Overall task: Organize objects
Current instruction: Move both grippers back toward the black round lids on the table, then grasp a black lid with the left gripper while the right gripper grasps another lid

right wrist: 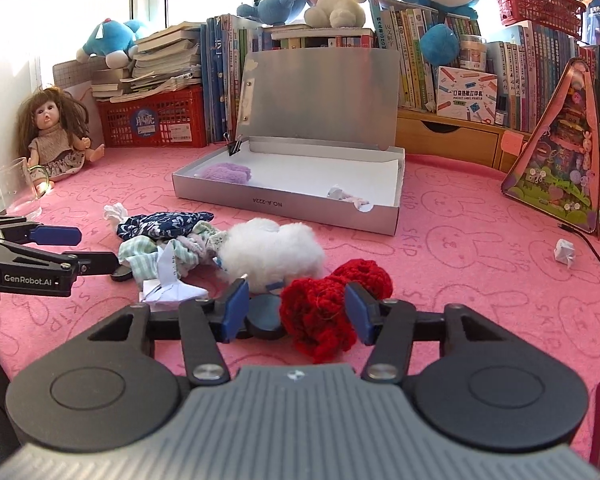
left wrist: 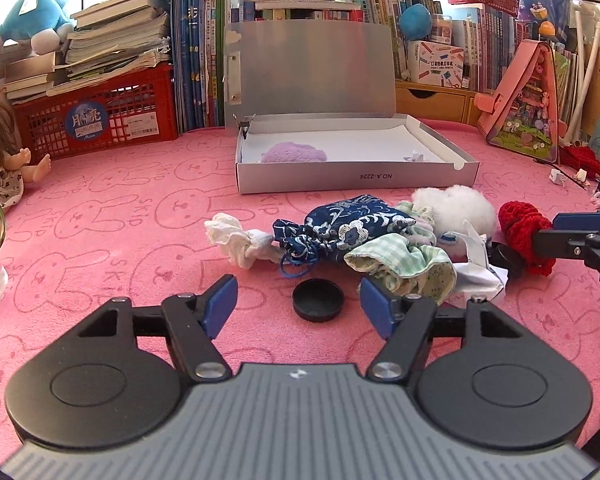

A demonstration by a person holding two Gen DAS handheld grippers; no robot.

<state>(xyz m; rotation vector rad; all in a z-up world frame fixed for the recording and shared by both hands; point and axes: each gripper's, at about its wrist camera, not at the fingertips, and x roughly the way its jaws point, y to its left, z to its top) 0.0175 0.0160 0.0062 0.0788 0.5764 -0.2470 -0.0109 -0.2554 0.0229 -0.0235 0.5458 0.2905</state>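
A black round lid [left wrist: 318,300] lies on the pink cloth between the fingers of my left gripper [left wrist: 298,305], which is open with a gap on each side of the lid. My right gripper [right wrist: 297,312] is shut on a red crocheted piece [right wrist: 320,316]. Its left pad rests against a second black lid [right wrist: 266,318]. In the left wrist view the red crocheted piece [left wrist: 518,232] sits at the right gripper's [left wrist: 546,229] tips. Behind lies a heap: a blue patterned pouch [left wrist: 340,226], a green checked cloth [left wrist: 400,260] and a white fluffy toy [right wrist: 272,256]. The open silver box [left wrist: 356,178] holds a purple fluffy item [left wrist: 294,153].
A crumpled white cloth [left wrist: 236,240] and folded paper [right wrist: 172,288] lie by the heap. A glass cup [right wrist: 16,188] and a doll [right wrist: 54,136] stand at the left. A red crate [left wrist: 96,120] and books line the back. A pink toy house [right wrist: 560,160] stands right.
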